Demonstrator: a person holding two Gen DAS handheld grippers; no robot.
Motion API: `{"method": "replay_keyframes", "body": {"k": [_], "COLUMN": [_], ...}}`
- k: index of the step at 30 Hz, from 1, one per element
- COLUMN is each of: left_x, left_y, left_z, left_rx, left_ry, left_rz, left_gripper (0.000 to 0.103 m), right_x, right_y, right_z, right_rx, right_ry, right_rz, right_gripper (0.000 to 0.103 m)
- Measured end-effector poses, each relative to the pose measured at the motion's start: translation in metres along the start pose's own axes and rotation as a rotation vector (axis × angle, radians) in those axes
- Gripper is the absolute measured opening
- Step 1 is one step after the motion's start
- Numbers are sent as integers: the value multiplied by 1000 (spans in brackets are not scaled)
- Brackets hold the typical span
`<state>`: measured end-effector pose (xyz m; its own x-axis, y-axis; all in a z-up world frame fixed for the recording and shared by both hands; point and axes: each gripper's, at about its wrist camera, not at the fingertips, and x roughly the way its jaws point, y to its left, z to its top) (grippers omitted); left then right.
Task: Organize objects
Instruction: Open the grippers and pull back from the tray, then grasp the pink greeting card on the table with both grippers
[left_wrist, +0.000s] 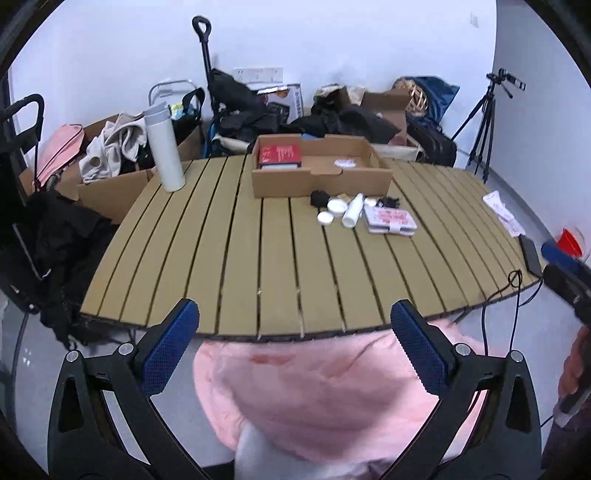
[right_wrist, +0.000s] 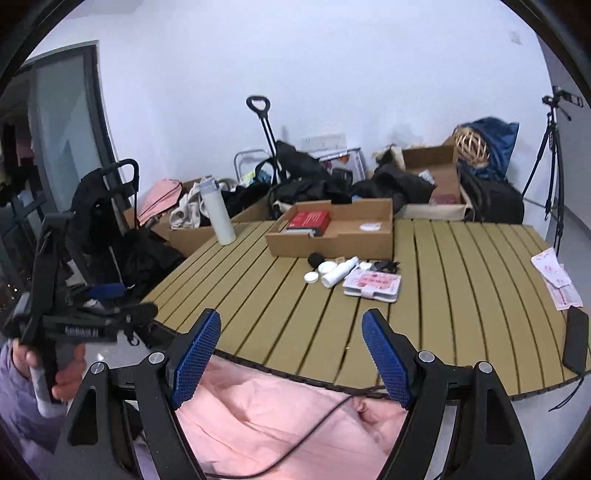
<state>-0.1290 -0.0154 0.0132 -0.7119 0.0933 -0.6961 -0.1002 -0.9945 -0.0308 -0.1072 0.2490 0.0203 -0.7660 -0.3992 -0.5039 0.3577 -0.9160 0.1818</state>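
A cardboard tray stands at the far middle of the slatted table; a red box lies in its left part. In front of it lie small items: a white bottle, white round jars, a black object and a pink-white case. My left gripper is open and empty at the near table edge. My right gripper is open and empty, also at the near edge.
A tall white flask stands at the table's far left. A black phone and pink packets lie at the right edge. Boxes, bags and clothes crowd behind. A tripod stands far right. Pink cloth lies below.
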Motion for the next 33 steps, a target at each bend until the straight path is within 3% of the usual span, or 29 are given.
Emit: {"method": "replay_keyframes", "body": {"k": [4, 7, 11, 14, 17, 20, 22, 23, 24, 27, 30, 33], "left_x": [20, 53, 101, 135, 162, 194, 217, 224, 236, 261, 281, 298], "left_y": [-4, -7, -9, -13, -19, -28, -40, -45, -58, -86, -103, -107], "left_z": [-12, -19, -24, -12, 14, 49, 65, 69, 74, 78, 83, 82], "left_rx": [23, 37, 39, 53, 76, 66, 47, 47, 54, 70, 70, 28], "left_ry": [-6, 54, 112, 167, 155, 142, 192, 213, 238, 263, 266, 296], "left_rz": [7, -6, -49, -105, -141, -203, -287, -323, -376, -431, -436, -428], "left_gripper": [103, 103, 103, 101, 100, 86, 65, 61, 60, 58, 57, 48], "right_x": [13, 29, 67, 102, 140, 178, 198, 211, 219, 245, 269, 284], "right_y": [-22, -40, -61, -73, -87, -105, -114, -120, -123, -137, -152, -163], "right_z": [-6, -14, -27, -27, -23, -14, -6, 0, 5, 21, 27, 26], "right_rx": [28, 85, 113, 137, 172, 198, 196, 192, 183, 170, 202, 240], "right_ry": [28, 34, 116, 148, 201, 269, 290, 298, 303, 317, 338, 346], "right_rz": [-72, -74, -140, -154, -163, -157, -158, -154, -153, -170, -168, -157], "right_gripper": [82, 82, 82, 82, 82, 82, 81, 77, 74, 66, 58, 51]}}
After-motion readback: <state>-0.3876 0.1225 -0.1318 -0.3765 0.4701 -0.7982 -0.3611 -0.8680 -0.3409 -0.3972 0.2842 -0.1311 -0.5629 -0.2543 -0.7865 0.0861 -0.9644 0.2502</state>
